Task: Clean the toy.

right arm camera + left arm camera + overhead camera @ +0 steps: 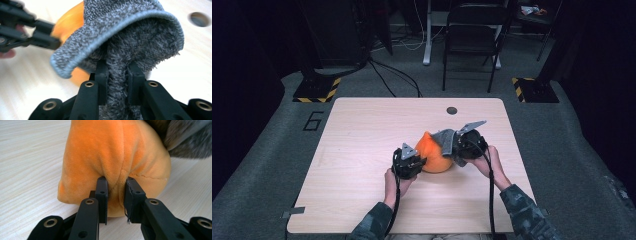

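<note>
Sock [445, 138] is only a little way over the orange toy [434, 154]; my left hand-held gripper [413, 164] pinches the toy, my right hand-held gripper [460, 146] pinches the sock, most pulling left.

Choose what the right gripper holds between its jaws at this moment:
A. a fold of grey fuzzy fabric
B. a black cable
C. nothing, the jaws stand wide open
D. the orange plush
A: in the right gripper view, the right gripper pinches a fold of the grey fuzzy fabric; the orange plush is pinched by the left gripper.
</note>
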`<state>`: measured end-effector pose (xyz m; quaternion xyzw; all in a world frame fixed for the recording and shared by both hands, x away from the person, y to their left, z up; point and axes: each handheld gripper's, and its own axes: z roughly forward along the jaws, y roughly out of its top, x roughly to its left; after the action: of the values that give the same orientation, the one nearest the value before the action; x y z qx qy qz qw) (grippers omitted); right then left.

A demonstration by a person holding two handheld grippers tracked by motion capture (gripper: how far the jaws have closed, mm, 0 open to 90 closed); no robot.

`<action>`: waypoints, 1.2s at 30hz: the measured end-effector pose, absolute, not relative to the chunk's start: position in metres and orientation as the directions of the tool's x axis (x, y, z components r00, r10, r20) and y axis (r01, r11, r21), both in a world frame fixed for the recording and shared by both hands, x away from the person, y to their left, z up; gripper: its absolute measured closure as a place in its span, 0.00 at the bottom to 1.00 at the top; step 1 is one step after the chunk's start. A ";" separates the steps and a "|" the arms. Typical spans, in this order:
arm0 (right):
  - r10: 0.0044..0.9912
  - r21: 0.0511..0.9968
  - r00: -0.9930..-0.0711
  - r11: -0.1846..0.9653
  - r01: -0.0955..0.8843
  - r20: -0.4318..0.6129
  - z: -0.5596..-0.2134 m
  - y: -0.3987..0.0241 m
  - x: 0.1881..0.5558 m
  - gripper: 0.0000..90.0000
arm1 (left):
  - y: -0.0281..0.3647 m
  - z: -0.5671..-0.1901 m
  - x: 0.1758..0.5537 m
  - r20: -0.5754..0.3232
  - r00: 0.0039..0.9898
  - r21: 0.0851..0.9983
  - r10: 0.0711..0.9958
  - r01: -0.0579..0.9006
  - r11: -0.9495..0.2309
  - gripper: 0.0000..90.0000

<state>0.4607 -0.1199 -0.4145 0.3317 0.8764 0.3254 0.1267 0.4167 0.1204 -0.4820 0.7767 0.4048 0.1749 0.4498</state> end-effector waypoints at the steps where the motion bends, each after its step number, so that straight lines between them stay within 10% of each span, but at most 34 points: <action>1: 0.667 0.648 -0.745 0.574 0.500 -0.017 -0.419 -0.115 0.460 0.83 | 0.121 -0.482 0.417 -0.095 0.613 0.840 0.784 0.472 -0.268 0.82; 17: 0.682 0.648 -0.731 0.555 0.522 0.006 -0.436 -0.120 0.471 0.83 | 0.121 -0.484 0.421 -0.040 0.602 0.823 0.797 0.472 -0.316 0.45; 26: 0.684 0.647 -0.730 0.553 0.525 0.008 -0.435 -0.120 0.471 0.83 | 0.117 -0.489 0.418 -0.019 0.615 0.836 0.788 0.442 -0.325 0.79; 36: 0.686 0.702 -0.726 0.499 0.508 0.039 -0.412 -0.133 0.469 0.83 | 0.119 -0.477 0.414 -0.077 0.630 0.854 0.773 0.442 -0.275 0.87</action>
<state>0.4685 -0.1326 -0.4117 0.3485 0.8567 0.3595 0.1236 0.4137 0.1188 -0.4773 0.7777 0.3905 0.1806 0.4584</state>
